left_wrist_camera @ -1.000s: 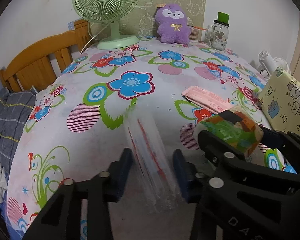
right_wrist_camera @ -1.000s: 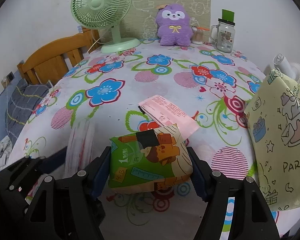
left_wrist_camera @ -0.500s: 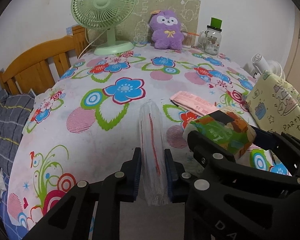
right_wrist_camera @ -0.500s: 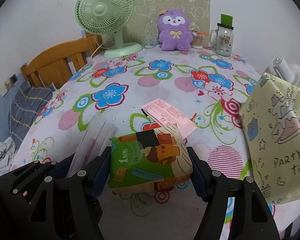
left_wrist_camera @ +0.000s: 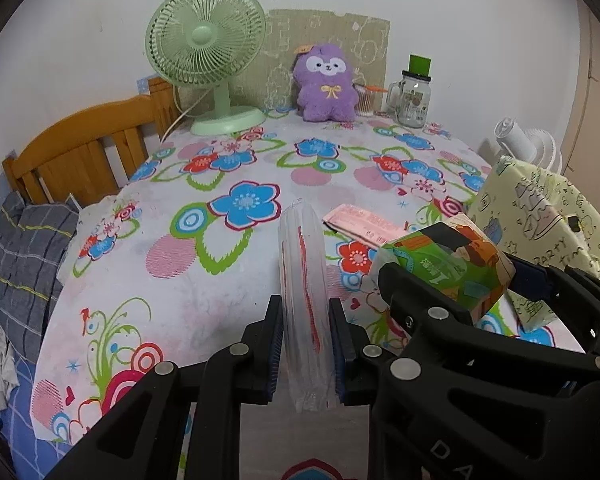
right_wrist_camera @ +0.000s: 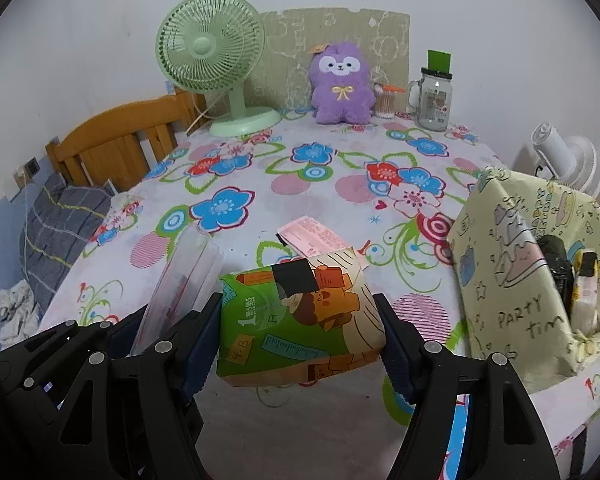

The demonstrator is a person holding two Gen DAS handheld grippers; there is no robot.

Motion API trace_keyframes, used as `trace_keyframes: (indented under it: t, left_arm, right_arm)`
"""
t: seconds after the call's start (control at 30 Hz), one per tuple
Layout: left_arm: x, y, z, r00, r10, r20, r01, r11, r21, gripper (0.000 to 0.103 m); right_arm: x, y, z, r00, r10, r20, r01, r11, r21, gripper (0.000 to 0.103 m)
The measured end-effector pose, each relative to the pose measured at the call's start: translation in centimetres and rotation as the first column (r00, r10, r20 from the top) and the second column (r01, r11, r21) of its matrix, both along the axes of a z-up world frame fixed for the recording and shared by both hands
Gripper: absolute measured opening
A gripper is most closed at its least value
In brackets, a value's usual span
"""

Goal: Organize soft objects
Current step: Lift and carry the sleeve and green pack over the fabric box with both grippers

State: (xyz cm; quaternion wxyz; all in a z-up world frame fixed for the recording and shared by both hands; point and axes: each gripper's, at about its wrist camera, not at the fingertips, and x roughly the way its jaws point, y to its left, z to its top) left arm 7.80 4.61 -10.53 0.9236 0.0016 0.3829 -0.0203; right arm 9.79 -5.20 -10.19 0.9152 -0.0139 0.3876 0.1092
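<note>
I have one soft pack in each tong, both lifted over the near part of the flowered table (left_wrist_camera: pixel 228 304). My left tongs (left_wrist_camera: pixel 305 340) have closed narrow and pinch a thin clear pack with red lines (left_wrist_camera: pixel 302 264), which stands up between the pads. My right tongs (right_wrist_camera: pixel 300 330) are half wide and squeeze a thick green and orange pack (right_wrist_camera: pixel 296 320) from both sides. So I judge the picking step is finished and the carrying step is in hand.

The yellow party bag (right_wrist_camera: pixel 516 280) stands at the right edge, open to the right side, with dark and yellow packs already inside. I think the next move is to bring both packs to the right and lower them into this opening, one after the other, without pushing its soft wall down.

Counted: two tongs, two packs held, one pink flat pack (right_wrist_camera: pixel 320 236) still lying on the cloth in the middle, one bag. Far on the table are one green fan (right_wrist_camera: pixel 216 56), one purple plush toy (right_wrist_camera: pixel 342 84) and one glass jar (right_wrist_camera: pixel 434 96).
</note>
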Motion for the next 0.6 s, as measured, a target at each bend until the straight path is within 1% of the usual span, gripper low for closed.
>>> trace_keyframes:
  t: [0.27,0.6]
  left_arm:
    - [-0.7,-1.0,1.3,1.000,0.002,0.025,-0.003,1.000,0.003,0.020]
    - [-0.6,-2.3,3.6,0.998,-0.002,0.057,0.002,1.000,0.009,0.020]
  right_arm:
    - [-0.8,-0.9,1.5,1.000,-0.003,0.025,0.003,1.000,0.001,0.074]
    - [-0.8,-2.3,3.9,0.999,-0.004,0.054,0.003,1.000,0.008,0.074]
